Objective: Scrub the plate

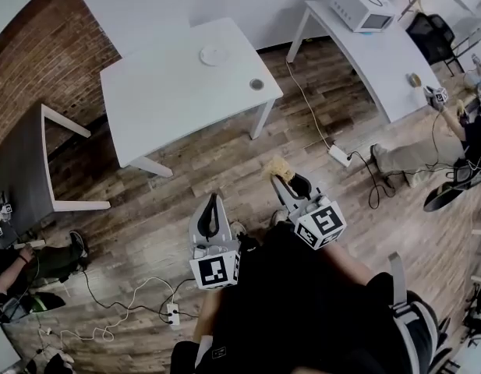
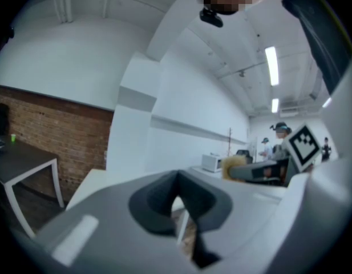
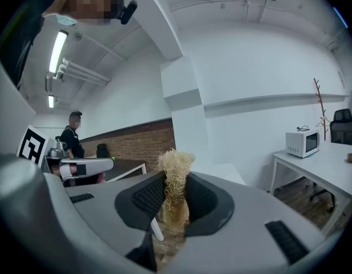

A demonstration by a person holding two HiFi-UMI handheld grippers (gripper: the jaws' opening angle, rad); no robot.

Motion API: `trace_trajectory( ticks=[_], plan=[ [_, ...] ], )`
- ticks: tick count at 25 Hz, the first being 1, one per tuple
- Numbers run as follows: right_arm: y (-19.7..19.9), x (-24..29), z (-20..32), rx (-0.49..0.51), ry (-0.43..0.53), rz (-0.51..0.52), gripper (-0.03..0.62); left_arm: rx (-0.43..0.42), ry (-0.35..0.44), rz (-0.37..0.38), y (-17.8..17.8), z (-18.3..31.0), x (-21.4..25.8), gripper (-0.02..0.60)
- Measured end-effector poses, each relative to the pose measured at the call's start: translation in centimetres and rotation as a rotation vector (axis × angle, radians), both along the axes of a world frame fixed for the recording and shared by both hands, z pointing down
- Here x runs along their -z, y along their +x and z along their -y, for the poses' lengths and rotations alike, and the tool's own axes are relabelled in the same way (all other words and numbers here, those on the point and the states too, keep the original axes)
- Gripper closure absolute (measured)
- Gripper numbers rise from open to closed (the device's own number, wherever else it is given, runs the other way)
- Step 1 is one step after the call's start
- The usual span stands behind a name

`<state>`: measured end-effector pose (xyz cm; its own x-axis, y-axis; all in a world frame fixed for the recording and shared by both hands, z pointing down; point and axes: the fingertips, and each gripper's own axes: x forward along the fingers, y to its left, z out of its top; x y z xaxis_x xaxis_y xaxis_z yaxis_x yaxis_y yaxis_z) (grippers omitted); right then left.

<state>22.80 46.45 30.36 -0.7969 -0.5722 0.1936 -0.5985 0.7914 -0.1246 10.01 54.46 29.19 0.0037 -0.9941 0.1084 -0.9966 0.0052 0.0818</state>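
A white plate (image 1: pixel 213 55) lies on the white table (image 1: pixel 162 100) far ahead of me, with a small round dish (image 1: pixel 256 84) near the table's right corner. Both grippers are held over the wooden floor, well short of that table. My right gripper (image 1: pixel 284 178) is shut on a straw-coloured fibre scrubber (image 1: pixel 277 167); in the right gripper view the scrubber (image 3: pixel 174 187) sticks up between the dark pads. My left gripper (image 1: pixel 213 199) hangs beside it to the left. Its jaws meet at the tips with nothing between them (image 2: pixel 177 197).
A second white table (image 1: pixel 380 53) at the right carries a microwave (image 1: pixel 363 8) and a tape roll (image 1: pixel 414 79). A dark table (image 1: pixel 22 162) stands at the left. Power strips (image 1: pixel 340 156) and cables lie on the floor. People sit or stand at both edges.
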Motion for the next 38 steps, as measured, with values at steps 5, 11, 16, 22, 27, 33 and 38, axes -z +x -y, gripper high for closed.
trace_trajectory(
  ticks=[5, 11, 16, 22, 27, 33, 38],
  plan=[
    [-0.8, -1.0, -1.0, -0.039, -0.010, -0.019, 0.513, -0.020, -0.008, -0.005, -1.8, -0.7, -0.9, 0.580],
    [-2.0, -1.8, -0.1, -0.033, -0.023, -0.020, 0.513, -0.024, -0.019, -0.019, -2.5, 0.4, -1.5, 0.580],
    [-3.1, -2.3, 3.2, -0.030, -0.026, -0.001, 0.513, -0.034, -0.019, -0.007, -2.8, 3.7, -1.2, 0.578],
    [-3.7, -2.7, 8.6, -0.003, -0.027, 0.008, 0.513, -0.034, -0.009, 0.016, -2.7, 9.4, -0.5, 0.580],
    [-4.0, -2.4, 13.4, 0.016, -0.027, 0.018, 0.513, -0.034, -0.011, 0.037, -2.5, 14.5, 0.2, 0.580],
    [-3.8, -2.4, 18.7, 0.035, -0.038, 0.033, 0.513, -0.022, -0.011, 0.045, -1.8, 19.8, 0.8, 0.580],
    [-3.5, -2.5, 22.3, 0.069, -0.048, 0.041, 0.513, -0.007, -0.021, 0.052, -1.2, 23.9, 0.7, 0.578]
  ],
)
